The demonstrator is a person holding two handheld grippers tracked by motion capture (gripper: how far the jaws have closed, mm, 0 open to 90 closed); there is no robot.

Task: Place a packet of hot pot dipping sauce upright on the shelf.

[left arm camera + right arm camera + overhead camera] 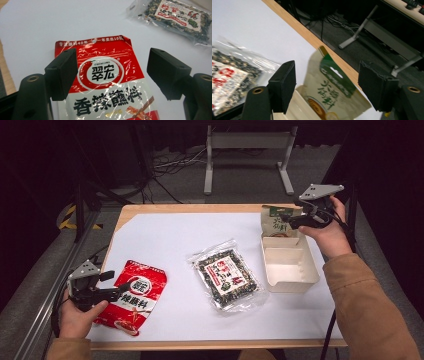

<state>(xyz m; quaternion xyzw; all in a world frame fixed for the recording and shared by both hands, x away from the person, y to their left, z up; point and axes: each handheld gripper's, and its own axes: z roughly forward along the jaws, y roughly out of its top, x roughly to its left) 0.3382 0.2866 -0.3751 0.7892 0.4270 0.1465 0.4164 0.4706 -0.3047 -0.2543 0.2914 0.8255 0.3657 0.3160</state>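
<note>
A red and white sauce pouch point(132, 297) lies flat at the table's front left. My left gripper point(116, 281) hovers at its left edge, jaws open, and in the left gripper view the pouch point(105, 82) lies below and between the black jaws of the left gripper point(111, 65), untouched. A beige and green pouch point(277, 224) leans upright at the far end of a cream box point(290, 282). My right gripper point(289, 220) is right beside it, jaws wide open. In the right gripper view the pouch point(332, 92) sits beyond the right gripper point(327, 82), and the pads are not pressing on it.
A clear bag of dark seaweed snack point(227, 275) with a red and white label lies mid-table, left of the box. White paper point(170, 240) covers the wooden tabletop. Beyond the far edge stand a metal frame point(247, 142) and cables on the floor.
</note>
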